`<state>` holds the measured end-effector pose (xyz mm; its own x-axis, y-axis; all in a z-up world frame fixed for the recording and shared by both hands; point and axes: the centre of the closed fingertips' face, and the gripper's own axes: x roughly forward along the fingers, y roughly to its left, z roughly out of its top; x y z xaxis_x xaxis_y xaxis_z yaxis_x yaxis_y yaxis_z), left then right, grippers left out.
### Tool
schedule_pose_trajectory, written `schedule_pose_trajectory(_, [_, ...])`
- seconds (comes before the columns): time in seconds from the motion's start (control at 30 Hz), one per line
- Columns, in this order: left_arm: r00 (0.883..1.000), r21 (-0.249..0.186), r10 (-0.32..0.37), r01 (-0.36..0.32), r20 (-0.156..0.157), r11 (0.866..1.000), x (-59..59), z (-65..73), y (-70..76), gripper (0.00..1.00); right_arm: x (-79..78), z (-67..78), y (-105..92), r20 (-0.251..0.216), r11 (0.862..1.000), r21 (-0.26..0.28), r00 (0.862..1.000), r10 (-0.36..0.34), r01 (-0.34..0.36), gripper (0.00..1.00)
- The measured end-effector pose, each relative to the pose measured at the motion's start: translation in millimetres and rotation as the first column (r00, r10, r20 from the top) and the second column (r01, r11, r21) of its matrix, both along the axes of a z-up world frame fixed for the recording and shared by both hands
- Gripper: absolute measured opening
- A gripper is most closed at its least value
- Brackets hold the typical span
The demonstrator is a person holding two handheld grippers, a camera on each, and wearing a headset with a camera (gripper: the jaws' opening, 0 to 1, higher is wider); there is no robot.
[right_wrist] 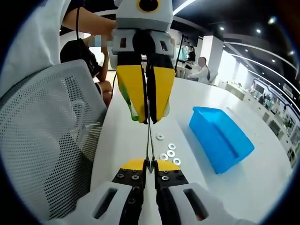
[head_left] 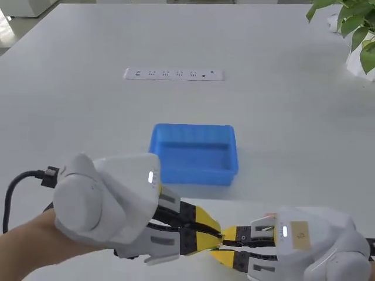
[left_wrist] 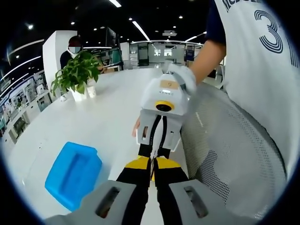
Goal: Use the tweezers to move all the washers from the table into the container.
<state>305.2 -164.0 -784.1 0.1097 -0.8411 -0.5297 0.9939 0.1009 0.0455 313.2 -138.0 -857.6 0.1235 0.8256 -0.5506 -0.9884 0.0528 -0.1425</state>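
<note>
Thin metal tweezers run between the two grippers, which meet tip to tip low over the table. My right gripper is shut on one end. My left gripper, facing it, is shut on the other end. In the head view the left gripper comes from the left and the right gripper from the right. Several silver washers lie on the white table just right of the tweezers. The blue container stands beyond the grippers, also seen as the container and the container.
A white power strip lies on the table behind the container. A potted plant stands at the far right corner. A mesh chair sits at the table's near edge. People stand further back in the room.
</note>
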Motion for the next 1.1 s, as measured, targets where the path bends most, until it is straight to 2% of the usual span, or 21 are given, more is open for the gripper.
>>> schedule_pose_trajectory(0.17, [0.999,-0.02,-0.036,0.036,0.032,0.999,-1.0,4.1,-6.1,0.06,0.0,-0.3,-1.0,-0.001,1.0,-0.01,1.0,0.01,-0.01,0.07])
schedule_pose_trajectory(0.33, [0.995,0.016,-0.069,0.068,0.07,0.998,-1.0,-1.9,-7.1,0.06,-0.2,-0.1,1.3,0.001,0.999,-0.019,1.0,0.027,-0.027,0.07])
schedule_pose_trajectory(0.47, [0.997,0.012,-0.056,0.056,0.05,0.998,0.7,-1.0,-5.9,0.05,0.1,-0.2,1.5,-0.005,0.999,-0.019,1.0,0.026,-0.026,0.07])
schedule_pose_trajectory(0.53, [0.997,0.015,-0.049,0.049,0.053,0.999,1.8,-0.8,-5.1,0.05,0.7,-0.1,1.7,-0.003,0.999,-0.02,1.0,0.025,-0.025,0.08])
schedule_pose_trajectory(0.63, [0.998,0.025,-0.047,0.046,0.041,0.999,1.3,-0.9,-2.9,0.05,0.3,-0.4,2.8,-0.002,0.999,-0.027,1.0,0.03,-0.03,0.08])
schedule_pose_trajectory(0.7, [0.997,0.036,-0.051,0.049,0.05,0.998,1.3,-0.5,-1.4,0.05,0.4,0.4,4.4,0.015,0.999,-0.033,0.999,0.034,-0.034,0.08])
schedule_pose_trajectory(0.8, [0.998,0.043,-0.05,0.048,0.047,0.998,1.0,1.0,1.3,0.05,0.5,1.8,7.9,0.026,0.999,-0.029,0.999,0.039,-0.038,0.09])
schedule_pose_trajectory(0.87, [0.999,0.035,-0.032,0.031,0.035,0.999,2.2,3.2,6.1,0.05,-0.2,4.0,11.1,0.015,0.999,-0.021,0.999,0.036,-0.036,0.09])
schedule_pose_trajectory(1.1, [0.999,0.026,0.012,-0.014,0.052,1.0,7.1,10.2,21.7,0.05,7.1,10.9,24.1,0.039,1.0,-0.004,0.999,0.03,-0.03,0.09])
